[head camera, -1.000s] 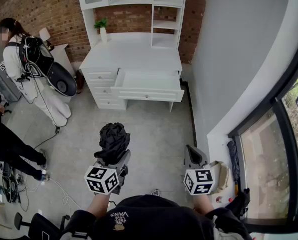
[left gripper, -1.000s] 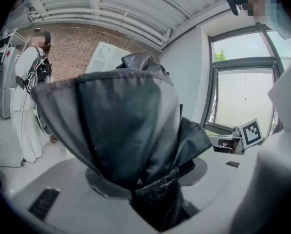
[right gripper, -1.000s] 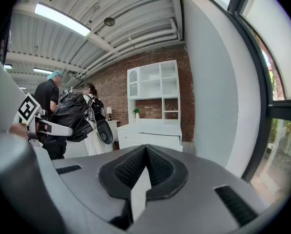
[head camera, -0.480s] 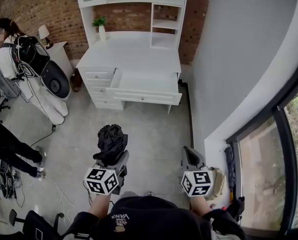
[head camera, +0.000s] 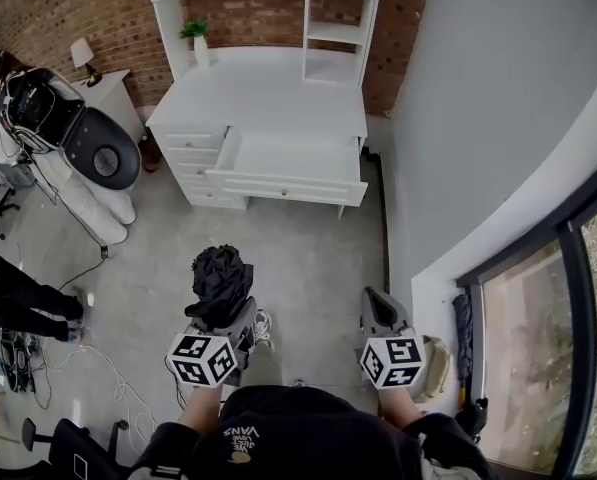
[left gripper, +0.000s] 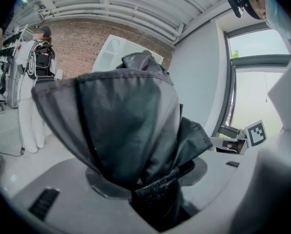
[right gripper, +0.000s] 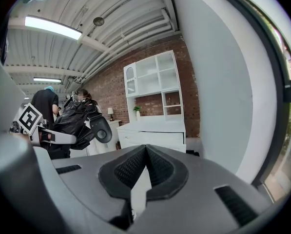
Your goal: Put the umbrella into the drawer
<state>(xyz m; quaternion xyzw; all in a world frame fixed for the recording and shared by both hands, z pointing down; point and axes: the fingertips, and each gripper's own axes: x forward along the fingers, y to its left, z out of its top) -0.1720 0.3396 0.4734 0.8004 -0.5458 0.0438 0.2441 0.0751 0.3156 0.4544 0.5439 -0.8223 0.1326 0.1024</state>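
Observation:
A folded black umbrella (head camera: 221, 273) sticks out forward from my left gripper (head camera: 225, 313), which is shut on its lower end; in the left gripper view the umbrella's fabric (left gripper: 126, 130) fills most of the picture, pinched between the jaws (left gripper: 157, 199). My right gripper (head camera: 381, 313) is held level beside it, shut and empty, its pads meeting at the tip (right gripper: 145, 155). Ahead stands a white desk (head camera: 268, 93) with one wide drawer (head camera: 288, 163) pulled open, some way beyond both grippers. From the right gripper view the umbrella (right gripper: 74, 121) shows at left and the desk (right gripper: 152, 130) straight ahead.
A person with a large backpack (head camera: 38, 118) stands at the left, by a side table with a lamp (head camera: 81, 53). Cables (head camera: 38, 358) lie on the floor at left. A grey wall and a window run along the right, with a second umbrella (head camera: 465, 318) and a bag (head camera: 440, 363) below.
Both grippers and the view have moved forward towards the desk, which now sits nearer. The left gripper still holds the umbrella.

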